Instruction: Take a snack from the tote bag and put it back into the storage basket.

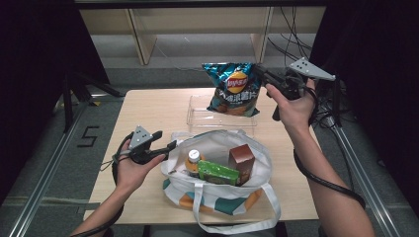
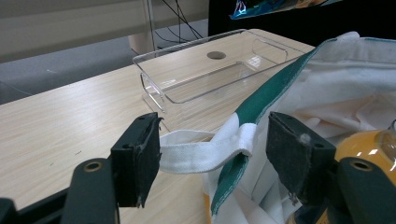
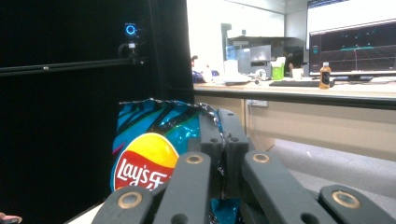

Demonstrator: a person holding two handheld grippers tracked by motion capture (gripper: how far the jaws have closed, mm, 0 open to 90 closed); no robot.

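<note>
Right gripper (image 1: 262,74) is pinching the chip bag (image 1: 233,89) by its top corner around 12 o'clock, left gripper (image 1: 165,145) spread; it's probably light, crinkly and crushable.

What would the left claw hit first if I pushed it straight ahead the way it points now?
Probably the tote bag: its white handle strap already lies between the open left claw jaws, with the rim just past it. Depth is uncertain; the clear tray sits farther on.
</note>
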